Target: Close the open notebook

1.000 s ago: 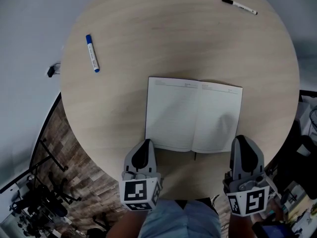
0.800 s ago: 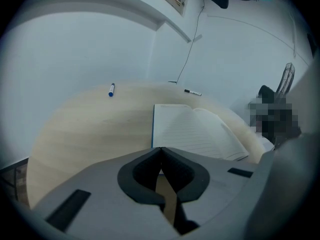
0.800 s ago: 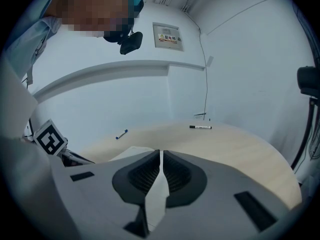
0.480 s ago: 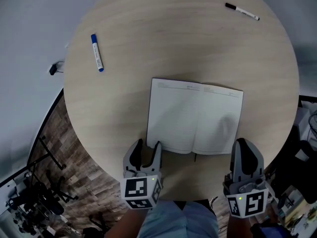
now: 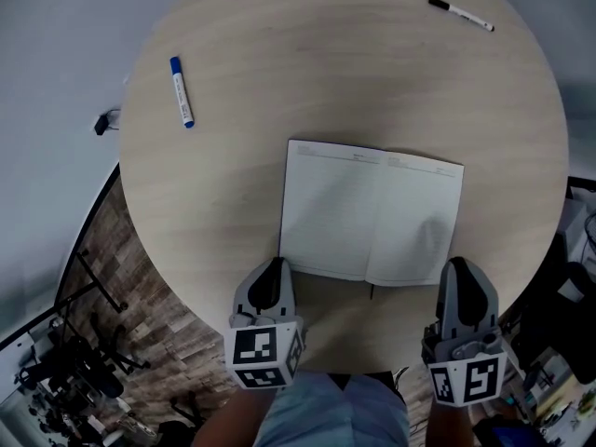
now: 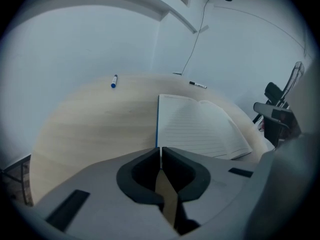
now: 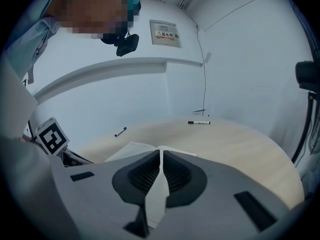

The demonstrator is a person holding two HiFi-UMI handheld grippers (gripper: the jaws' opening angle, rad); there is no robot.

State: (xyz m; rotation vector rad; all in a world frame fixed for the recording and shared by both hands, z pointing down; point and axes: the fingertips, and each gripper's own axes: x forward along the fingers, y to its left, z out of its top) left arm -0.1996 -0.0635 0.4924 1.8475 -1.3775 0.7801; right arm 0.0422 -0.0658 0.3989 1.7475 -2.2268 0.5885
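The open notebook (image 5: 372, 212) lies flat on the round wooden table (image 5: 279, 63), white lined pages up. In the left gripper view the notebook (image 6: 200, 126) shows a blue left edge running toward the jaws. My left gripper (image 5: 273, 268) sits at the notebook's near left corner. Its jaws have just been closing and now stand shut (image 6: 160, 151); I see nothing held between them. My right gripper (image 5: 463, 268) rests at the near right corner, shut and empty (image 7: 160, 153), with the notebook (image 7: 131, 148) just beyond its tips.
A blue marker (image 5: 181, 92) lies at the table's left and a black pen (image 5: 460, 13) at the far right. The near table edge runs just under both grippers. Dark equipment stands on the floor at lower left and at the right edge.
The left gripper's jaws were shut a second ago, stood wide open half a second ago, and are shut again now. The notebook and right gripper have stayed put.
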